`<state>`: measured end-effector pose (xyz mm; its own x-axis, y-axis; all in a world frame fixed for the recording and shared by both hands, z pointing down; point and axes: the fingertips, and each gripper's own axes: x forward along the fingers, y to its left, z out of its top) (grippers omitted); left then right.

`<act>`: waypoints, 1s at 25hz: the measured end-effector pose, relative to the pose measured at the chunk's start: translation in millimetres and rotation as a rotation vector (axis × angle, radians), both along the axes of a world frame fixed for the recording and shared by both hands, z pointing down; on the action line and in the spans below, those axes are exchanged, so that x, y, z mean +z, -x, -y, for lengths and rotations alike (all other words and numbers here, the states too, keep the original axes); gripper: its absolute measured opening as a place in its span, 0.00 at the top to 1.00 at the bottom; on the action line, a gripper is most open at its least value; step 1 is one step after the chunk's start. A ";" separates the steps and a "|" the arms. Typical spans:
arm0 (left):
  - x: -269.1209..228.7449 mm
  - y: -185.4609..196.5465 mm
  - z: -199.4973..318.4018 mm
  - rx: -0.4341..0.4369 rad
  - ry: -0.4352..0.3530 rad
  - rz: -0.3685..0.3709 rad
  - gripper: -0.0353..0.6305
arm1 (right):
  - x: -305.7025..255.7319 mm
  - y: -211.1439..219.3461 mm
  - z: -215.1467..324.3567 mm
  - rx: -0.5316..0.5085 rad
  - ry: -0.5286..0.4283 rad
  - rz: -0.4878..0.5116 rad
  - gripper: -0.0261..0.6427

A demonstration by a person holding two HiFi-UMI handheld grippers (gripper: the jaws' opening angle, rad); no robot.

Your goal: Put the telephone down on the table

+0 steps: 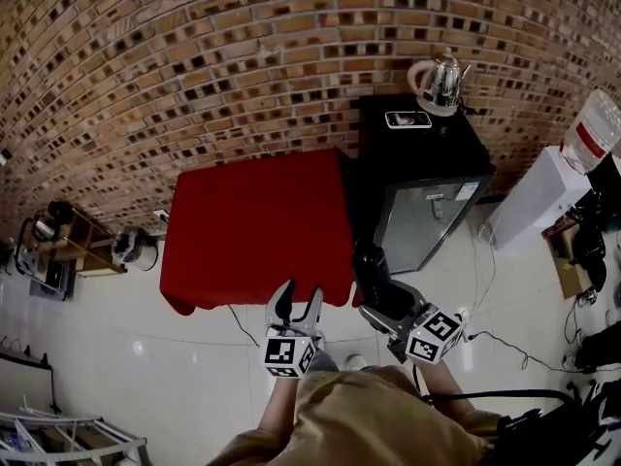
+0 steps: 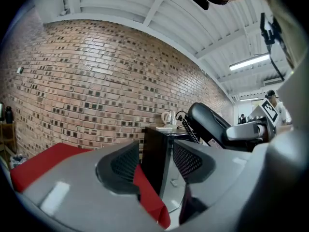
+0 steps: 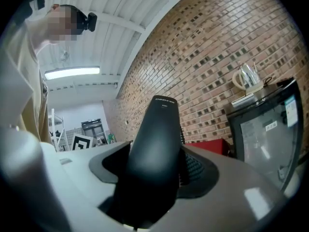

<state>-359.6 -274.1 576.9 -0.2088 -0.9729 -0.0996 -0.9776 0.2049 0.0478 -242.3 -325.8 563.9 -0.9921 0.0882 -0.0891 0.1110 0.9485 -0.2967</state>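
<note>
Clamped black telephone handset (image 3: 157,149) between jaws of right gripper (image 1: 388,307), top end sticking out well past fingertips. Held it in air, near front edge of red table (image 1: 252,226), not resting on it. Held left gripper (image 1: 299,301) alongside, jaws apart, nothing between them. Faced black cabinet (image 1: 427,178) with kettle (image 1: 439,83) on top, by brick wall (image 1: 194,66).

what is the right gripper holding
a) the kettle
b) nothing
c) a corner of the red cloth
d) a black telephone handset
d: the right gripper has its jaws shut on the black telephone handset, which stands up between them, while the kettle stands apart on the black cabinet.
</note>
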 end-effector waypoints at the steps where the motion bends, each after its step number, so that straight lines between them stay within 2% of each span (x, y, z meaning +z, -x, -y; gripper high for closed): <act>1: 3.0 8.6 4.7 -0.001 0.001 -0.001 0.61 | 3.4 9.2 3.8 -0.002 -0.008 -0.011 0.53; 4: 16.4 38.1 20.3 0.000 -0.006 -0.012 0.61 | 19.8 39.0 18.8 0.004 -0.004 -0.029 0.53; 7: 29.8 74.0 42.1 0.014 -0.047 -0.035 0.61 | 44.2 72.8 42.5 0.027 0.013 -0.034 0.53; 13: 46.7 159.9 105.1 0.084 -0.020 0.017 0.61 | 77.8 155.9 103.2 0.112 0.033 -0.071 0.53; 19: 42.5 231.2 147.0 0.131 -0.019 0.032 0.61 | 114.1 243.5 165.0 0.222 0.102 -0.175 0.52; 25: 77.6 289.2 171.3 0.123 0.019 -0.025 0.61 | 202.3 335.3 230.2 0.284 0.123 -0.357 0.52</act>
<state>-648.8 -445.4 654.5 -0.0896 -0.9930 -0.0768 -0.9940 0.0843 0.0696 -577.5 -556.1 766.3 -0.9460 -0.1807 0.2690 -0.2769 0.8820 -0.3813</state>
